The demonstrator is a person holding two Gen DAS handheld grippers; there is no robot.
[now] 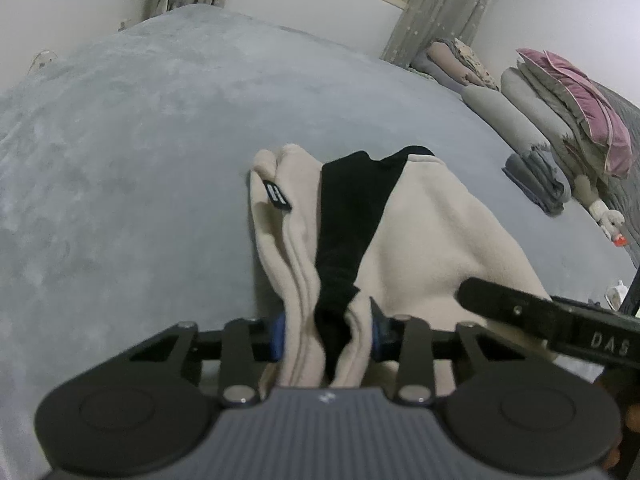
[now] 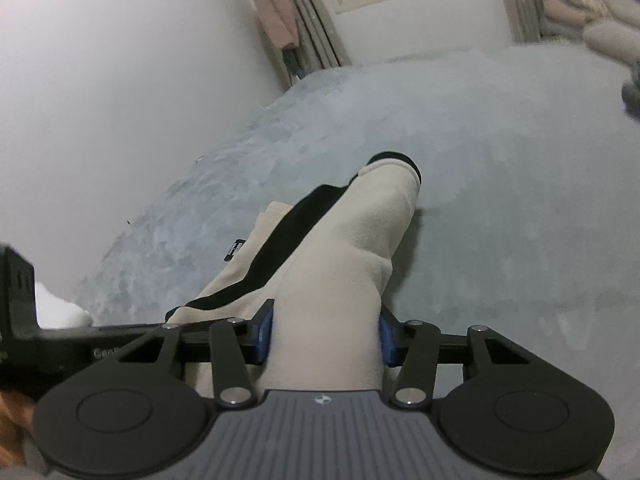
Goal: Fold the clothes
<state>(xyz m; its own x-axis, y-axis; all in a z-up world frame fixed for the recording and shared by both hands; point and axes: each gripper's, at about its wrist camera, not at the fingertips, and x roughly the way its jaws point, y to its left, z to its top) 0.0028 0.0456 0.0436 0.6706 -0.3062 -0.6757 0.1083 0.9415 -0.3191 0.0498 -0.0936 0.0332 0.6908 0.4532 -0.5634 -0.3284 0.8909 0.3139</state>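
On the grey bed (image 1: 140, 160), both grippers clamp one cream garment (image 1: 420, 220).

Left gripper (image 1: 328, 334) pinches a bunched cream-and-black fold; right gripper (image 2: 326, 330) squeezes a thick cream roll. Fabric trails forward onto the bedspread, black trim (image 2: 276, 236) showing, pillows (image 1: 560, 120) stacked far right.

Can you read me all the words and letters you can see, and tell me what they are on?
"DAS" in pale letters on the black body of the right gripper, seen from the left wrist camera.
"Gen", cut off, on the black body of the left gripper, seen from the right wrist camera.
White marks on the small black tag sewn to the cream garment: too small to read.
A small pale logo on each grey camera housing: no letters.
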